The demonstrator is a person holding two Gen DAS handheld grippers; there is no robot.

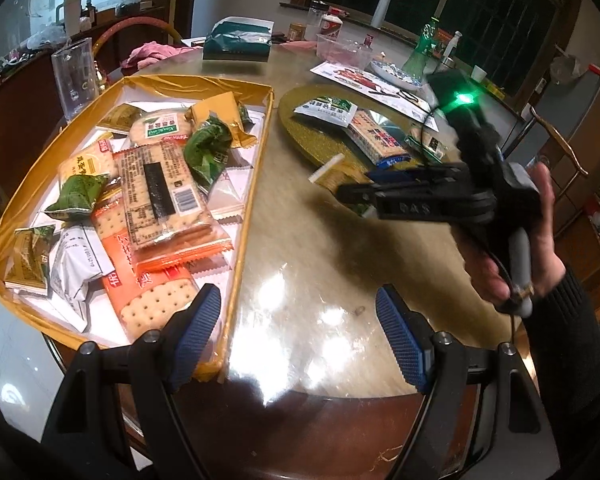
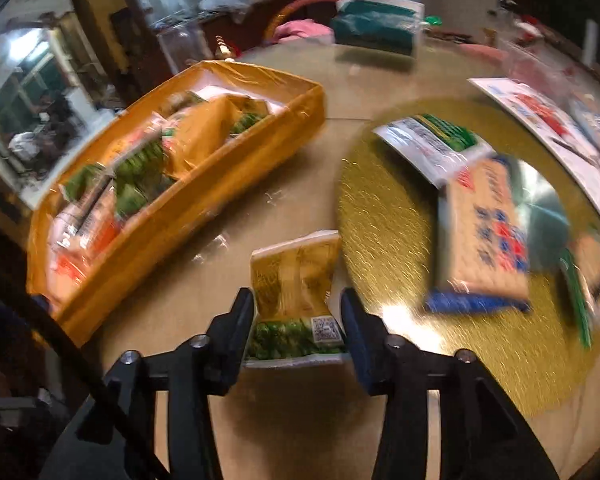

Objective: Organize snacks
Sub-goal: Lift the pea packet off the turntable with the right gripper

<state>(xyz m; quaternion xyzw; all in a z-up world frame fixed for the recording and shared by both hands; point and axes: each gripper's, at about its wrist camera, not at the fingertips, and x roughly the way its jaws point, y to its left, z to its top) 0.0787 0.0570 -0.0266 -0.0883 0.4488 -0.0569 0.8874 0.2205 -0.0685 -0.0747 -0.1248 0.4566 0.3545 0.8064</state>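
Observation:
A gold-and-green snack packet (image 2: 296,268) lies on the glass table beside the round gold mat (image 2: 388,216), and my right gripper (image 2: 298,312) is shut on its near end, the pads pinching its sides. In the left wrist view the same packet (image 1: 334,176) shows under the right gripper (image 1: 352,190), held by a hand in a dark sleeve. A gold tray (image 1: 256,184) on the left holds several cracker packs and green packets. My left gripper (image 1: 300,320) stands open over the table by the tray's near corner, with nothing between its fingers.
On the gold mat lie a blue-ended cracker pack (image 2: 488,236), a green-and-white packet (image 2: 432,140) and another packet at the right. A tall clear glass (image 1: 74,76), a green bag (image 1: 238,40), a plastic tub (image 1: 342,50), a plate and a printed sheet stand further back.

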